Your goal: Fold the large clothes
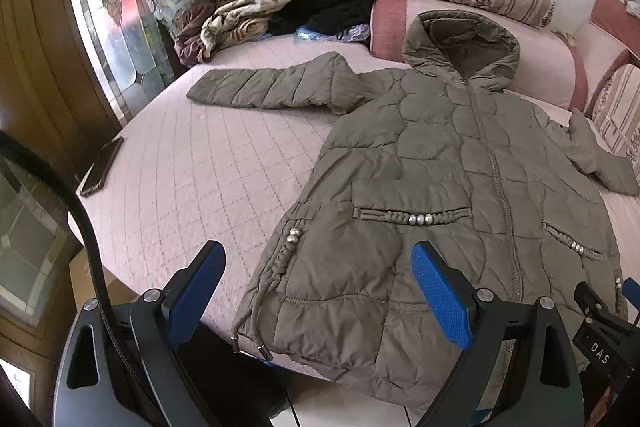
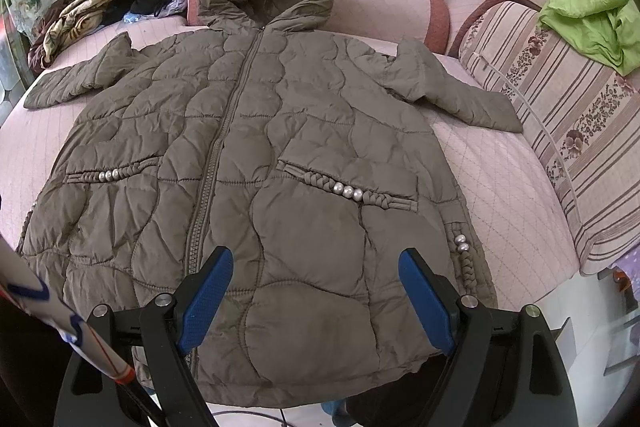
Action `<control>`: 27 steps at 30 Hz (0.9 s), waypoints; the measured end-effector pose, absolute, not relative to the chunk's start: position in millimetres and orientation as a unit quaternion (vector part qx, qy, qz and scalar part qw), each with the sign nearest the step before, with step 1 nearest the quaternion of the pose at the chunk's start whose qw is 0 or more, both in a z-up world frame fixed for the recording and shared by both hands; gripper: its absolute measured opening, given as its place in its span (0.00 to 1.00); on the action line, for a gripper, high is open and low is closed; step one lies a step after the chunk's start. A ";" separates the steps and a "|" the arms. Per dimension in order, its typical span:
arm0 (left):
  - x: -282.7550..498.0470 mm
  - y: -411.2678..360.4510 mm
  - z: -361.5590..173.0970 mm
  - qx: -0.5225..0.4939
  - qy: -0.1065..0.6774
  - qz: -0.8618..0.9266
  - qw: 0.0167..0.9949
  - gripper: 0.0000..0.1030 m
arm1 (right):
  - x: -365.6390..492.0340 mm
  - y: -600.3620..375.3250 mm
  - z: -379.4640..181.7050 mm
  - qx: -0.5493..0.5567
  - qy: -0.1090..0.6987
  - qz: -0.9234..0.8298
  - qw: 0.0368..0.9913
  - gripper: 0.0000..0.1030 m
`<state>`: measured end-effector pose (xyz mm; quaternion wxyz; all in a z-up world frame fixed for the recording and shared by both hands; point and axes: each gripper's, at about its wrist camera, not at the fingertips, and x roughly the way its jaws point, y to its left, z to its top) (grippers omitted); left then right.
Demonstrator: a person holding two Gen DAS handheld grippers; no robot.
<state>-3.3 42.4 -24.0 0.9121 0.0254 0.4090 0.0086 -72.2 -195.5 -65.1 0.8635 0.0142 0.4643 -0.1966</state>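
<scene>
An olive quilted hooded coat (image 1: pixel 432 163) lies flat, front up and zipped, on a pink quilted bed (image 1: pixel 192 163). Its hood rests on a pink bolster and both sleeves are spread outward. It fills the right wrist view (image 2: pixel 256 147) too. My left gripper (image 1: pixel 318 259) is open and empty above the coat's lower left hem. My right gripper (image 2: pixel 316 267) is open and empty above the coat's lower right front. The right gripper's tip also shows at the right edge of the left wrist view (image 1: pixel 608 311).
A dark phone (image 1: pixel 102 167) lies at the bed's left edge. A heap of blankets and dark clothes (image 1: pixel 272 15) sits at the back left. Striped bedding (image 2: pixel 568 131) lines the right side with a green cloth (image 2: pixel 592 15) on it. A wooden door stands left.
</scene>
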 end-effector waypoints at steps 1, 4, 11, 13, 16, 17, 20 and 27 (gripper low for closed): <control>-2.3 44.4 -25.2 0.020 0.413 0.005 0.911 0.91 | -71.8 -194.8 -65.3 0.013 0.465 -0.196 0.863 0.85; 0.4 48.2 -28.4 0.006 0.422 -0.002 0.907 0.91 | -71.1 -193.1 -66.3 0.009 0.467 -0.196 0.862 0.86; 3.9 56.0 -30.5 0.005 0.417 0.009 0.909 0.91 | -68.3 -188.7 -67.6 0.001 0.470 -0.196 0.861 0.85; 4.5 60.6 -29.5 0.000 0.413 0.013 0.910 0.91 | -67.1 -186.6 -67.6 -0.002 0.471 -0.195 0.860 0.85; 6.1 69.7 -25.7 -0.005 0.399 0.019 0.917 0.91 | -65.1 -182.8 -67.3 -0.011 0.473 -0.194 0.860 0.85; 6.7 73.4 -24.0 -0.007 0.393 0.021 0.919 0.91 | -64.3 -181.5 -66.9 -0.014 0.473 -0.193 0.860 0.85; 12.3 84.3 -20.9 -0.017 0.386 0.030 0.922 0.91 | -61.1 -177.8 -66.0 -0.021 0.473 -0.192 0.860 0.85; 32.1 111.7 -20.1 -0.010 0.392 0.072 0.917 0.91 | -50.3 -169.2 -63.7 -0.037 0.475 -0.191 0.858 0.85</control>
